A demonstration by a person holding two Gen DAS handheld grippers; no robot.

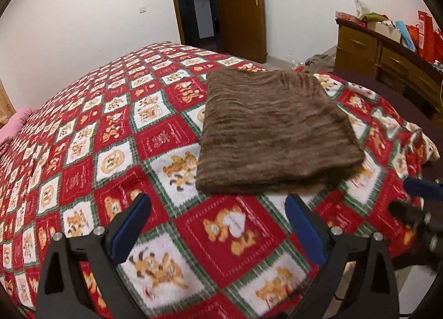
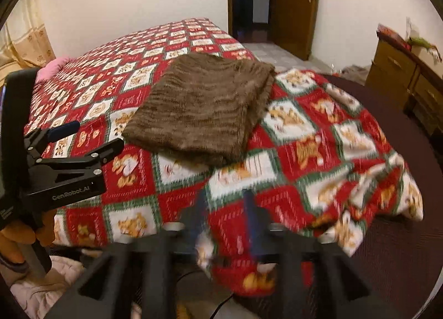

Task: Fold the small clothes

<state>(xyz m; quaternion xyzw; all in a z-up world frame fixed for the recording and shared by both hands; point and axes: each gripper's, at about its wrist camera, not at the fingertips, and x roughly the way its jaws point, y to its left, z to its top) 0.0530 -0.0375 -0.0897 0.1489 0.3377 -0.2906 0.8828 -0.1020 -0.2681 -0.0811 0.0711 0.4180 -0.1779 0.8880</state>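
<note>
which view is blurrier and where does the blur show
Right wrist view: heavy motion blur smears the right gripper and the near blanket; the brown garment stays fairly sharp. Left wrist view: mostly crisp, left gripper sharp, slight smear at the right edge.

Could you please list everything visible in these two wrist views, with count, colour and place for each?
folded garment: one, brown and fuzzy, lying flat on the blanket near the bed's right side
blanket: one, red, white and green checks with cartoon bears, covering the bed, its corner hanging off the edge
pillow: one, pink, at the far left end of the bed
door: one, brown wood, open, in the far wall
dresser: one, brown wood, at the right wall, with red bags and boxes on top
curtain: one, yellow-beige, far left
left gripper: one, black with blue pads, open, above the blanket, holding nothing
right gripper: one, black, blurred, fingers apart, near the bed's edge
</note>
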